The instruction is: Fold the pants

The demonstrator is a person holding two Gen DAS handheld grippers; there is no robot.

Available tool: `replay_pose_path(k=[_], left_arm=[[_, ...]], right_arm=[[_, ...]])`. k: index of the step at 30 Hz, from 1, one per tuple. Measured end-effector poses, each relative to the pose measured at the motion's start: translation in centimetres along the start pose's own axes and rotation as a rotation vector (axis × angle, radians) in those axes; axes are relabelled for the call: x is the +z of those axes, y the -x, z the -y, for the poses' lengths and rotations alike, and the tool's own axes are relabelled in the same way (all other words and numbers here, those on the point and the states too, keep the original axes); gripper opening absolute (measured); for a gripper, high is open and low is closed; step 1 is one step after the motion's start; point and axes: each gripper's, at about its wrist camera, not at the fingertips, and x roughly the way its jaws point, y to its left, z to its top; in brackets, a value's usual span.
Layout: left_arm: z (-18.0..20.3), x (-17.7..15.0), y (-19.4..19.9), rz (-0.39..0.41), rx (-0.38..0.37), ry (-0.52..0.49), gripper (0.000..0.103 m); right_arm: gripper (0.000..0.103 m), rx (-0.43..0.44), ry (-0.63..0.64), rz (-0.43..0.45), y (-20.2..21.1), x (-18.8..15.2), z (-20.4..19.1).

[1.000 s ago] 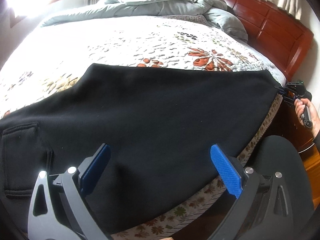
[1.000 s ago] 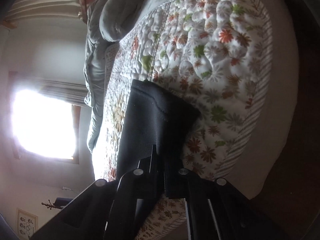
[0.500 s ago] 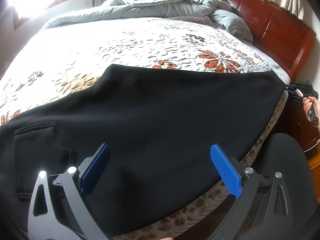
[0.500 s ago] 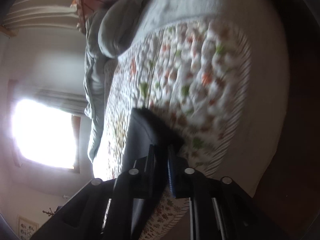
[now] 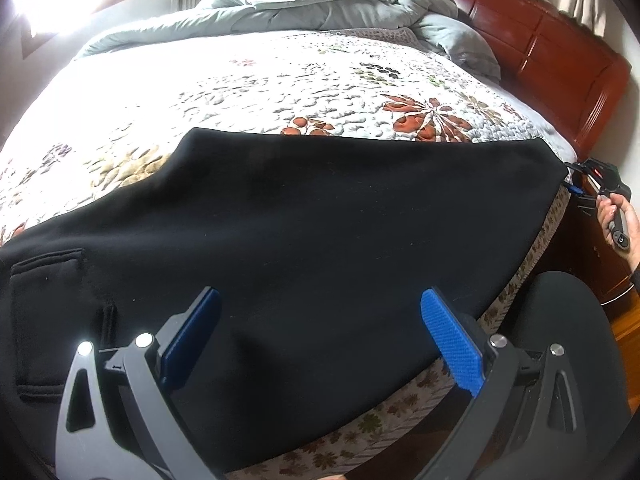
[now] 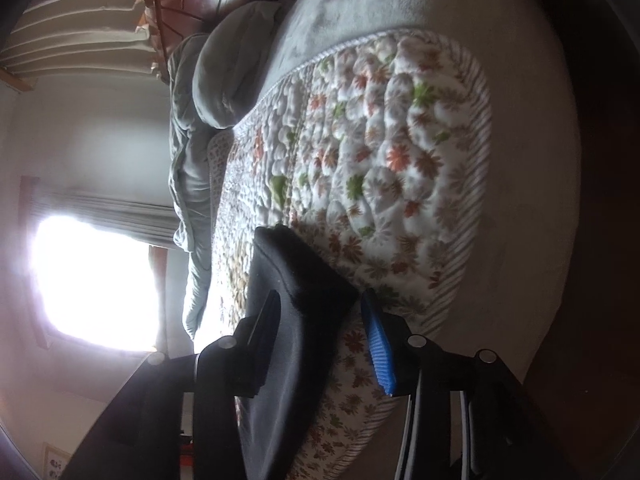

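Pants [image 5: 312, 232], black, spread flat across the lower half of the left-wrist frame, on a floral quilt [image 5: 248, 84].

The left gripper [image 5: 320, 336] hovers at bottom centre, blue pads wide apart, nothing pinched. At the right edge a hand [image 5: 618, 220] holds the right gripper [image 6: 320, 336]; its jaws are opening, the pants' corner lying between them without the blue pad [image 6: 378, 352] pressing it. A grey duvet [image 5: 320, 8] is bunched at top, by the wooden headboard [image 5: 560, 44].

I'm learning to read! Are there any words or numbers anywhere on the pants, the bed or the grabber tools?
No words or numbers can be read.
Pants: plain black, no label showing.
Quilt: only flowers.
Picture on the wall: too small and blurred.
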Motion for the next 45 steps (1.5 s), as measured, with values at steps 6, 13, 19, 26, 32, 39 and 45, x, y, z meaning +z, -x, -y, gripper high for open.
replay_pose_path(k=[6,13,19,26,32,39,45], left_arm=[[0.0,-0.2,-0.8,-0.025,0.008,-0.001,0.099],[-0.4,-0.2,-1.2,-0.031,0.007,0.013,0.099],[-0.2,-0.2,-1.5,-0.03,0.017,0.007,0.099],[-0.2,-0.6,-1.7,-0.026,0.021,-0.003,0.1],[-0.3,-0.8,-1.6,-0.017,0.017,-0.008,0.1],[-0.5,-1.0,-1.5,-0.012,0.011,-0.01,0.1],[-0.5,-0.9,-1.3,-0.01,0.005,-0.002,0.1]], right_arm=[[0.044,0.06,0.005,-0.004,-0.3,-0.2,-0.5],[0.043,0.088,0.014,-0.012,-1.6,-0.4,-0.5],[0.029,0.085,0.027,-0.035,-3.1,-0.7,-1.5],[0.014,0.05,0.083,-0.007,-3.0,-1.0,-4.0],[0.012,0.016,0.136,0.009,-2.8,-1.1,-6.1],[0.012,-0.01,0.199,0.03,-1.6,-1.6,-7.7],[0.011,-0.036,0.287,0.06,-0.6,-2.5,-10.3]])
